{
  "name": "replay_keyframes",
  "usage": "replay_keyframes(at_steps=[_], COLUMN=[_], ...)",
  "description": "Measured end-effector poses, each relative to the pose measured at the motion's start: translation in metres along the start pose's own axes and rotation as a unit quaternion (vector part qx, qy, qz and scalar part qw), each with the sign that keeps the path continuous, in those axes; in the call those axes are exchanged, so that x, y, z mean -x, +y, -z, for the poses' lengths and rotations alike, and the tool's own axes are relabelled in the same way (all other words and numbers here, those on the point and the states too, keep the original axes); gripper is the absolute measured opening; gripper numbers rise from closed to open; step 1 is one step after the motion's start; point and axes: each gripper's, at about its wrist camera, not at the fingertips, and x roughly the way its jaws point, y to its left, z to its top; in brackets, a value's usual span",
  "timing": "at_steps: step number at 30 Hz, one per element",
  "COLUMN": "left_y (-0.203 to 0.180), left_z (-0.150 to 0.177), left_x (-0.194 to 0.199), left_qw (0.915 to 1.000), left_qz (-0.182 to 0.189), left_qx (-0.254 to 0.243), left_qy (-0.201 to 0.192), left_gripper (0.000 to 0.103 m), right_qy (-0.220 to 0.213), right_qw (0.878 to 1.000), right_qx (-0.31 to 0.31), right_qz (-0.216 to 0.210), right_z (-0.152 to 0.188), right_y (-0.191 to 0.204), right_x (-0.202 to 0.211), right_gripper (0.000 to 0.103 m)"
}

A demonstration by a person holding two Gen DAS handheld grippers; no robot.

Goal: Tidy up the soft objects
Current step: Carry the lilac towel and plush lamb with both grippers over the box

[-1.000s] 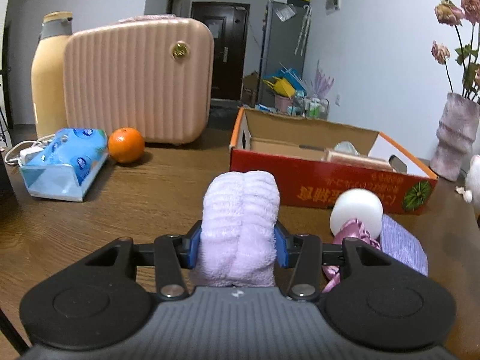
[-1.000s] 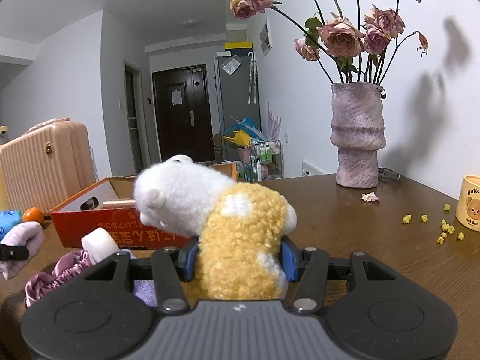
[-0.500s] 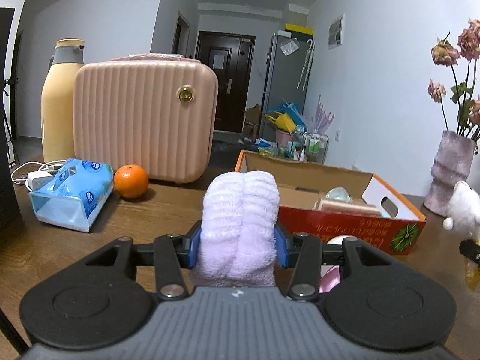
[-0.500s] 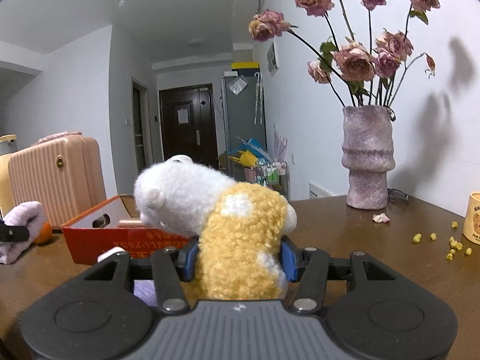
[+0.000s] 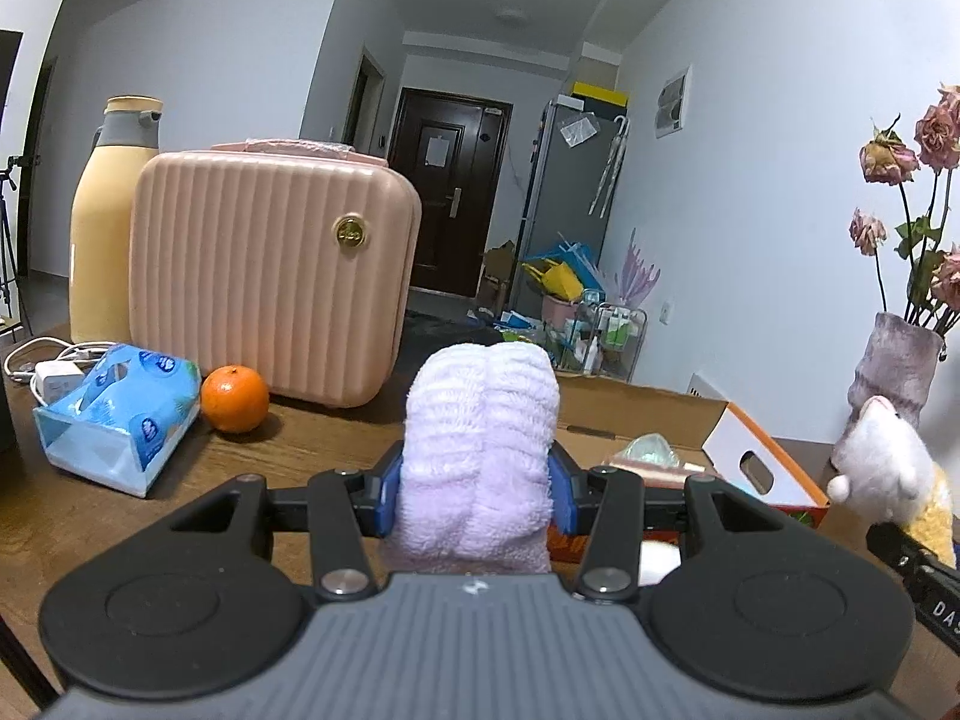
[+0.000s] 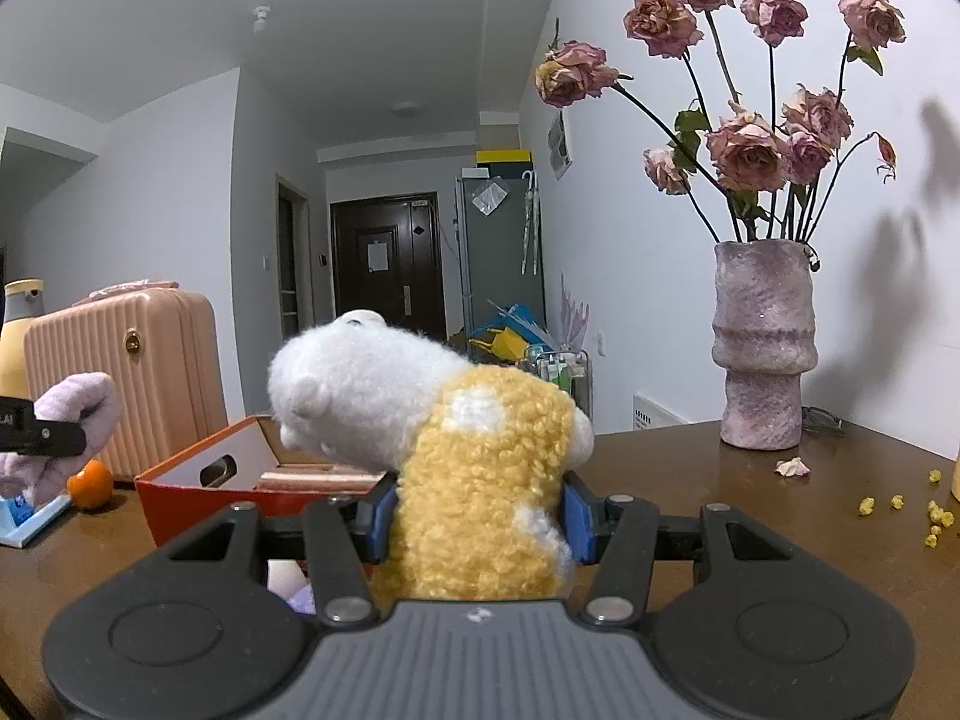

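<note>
1. A rolled lilac towel [image 5: 480,450] is clamped upright between the blue pads of the left claw [image 5: 477,483], squeezed at its lower half so that the loose roll cannot unwind; it is carried above the surface [image 5: 180,516], just short of the red cardboard box [image 5: 756,468].
2. A white-and-yellow plush toy [image 6: 456,450] is gripped by its yellow body in the right claw [image 6: 477,516], the white head left free to overhang toward the box.
3. Both items are judged to be headed for the box, whose open top faces up and already holds a few things.
4. In the left view the box contents, the tissue pack [image 5: 120,414] and orange [image 5: 234,399] are seen.
5. Only in the right view are the whole vase [image 6: 762,348] of dried roses and the yellow crumbs [image 6: 900,507] shown.
</note>
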Motion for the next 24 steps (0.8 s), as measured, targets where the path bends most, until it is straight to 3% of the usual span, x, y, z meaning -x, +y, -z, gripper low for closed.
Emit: replay_keyframes(at_steps=[24], left_y=[-0.022], left_z=[-0.02], left_x=[-0.038], left_qw=[0.9996], left_qz=[0.016], left_qx=[0.013], left_qy=[-0.02], left_gripper=[0.047], right_qy=[-0.023], right_qw=[1.0], right_qx=[0.005], right_qz=[-0.011], right_z=[-0.01], right_y=[0.018], right_x=[-0.047], right_gripper=[0.052])
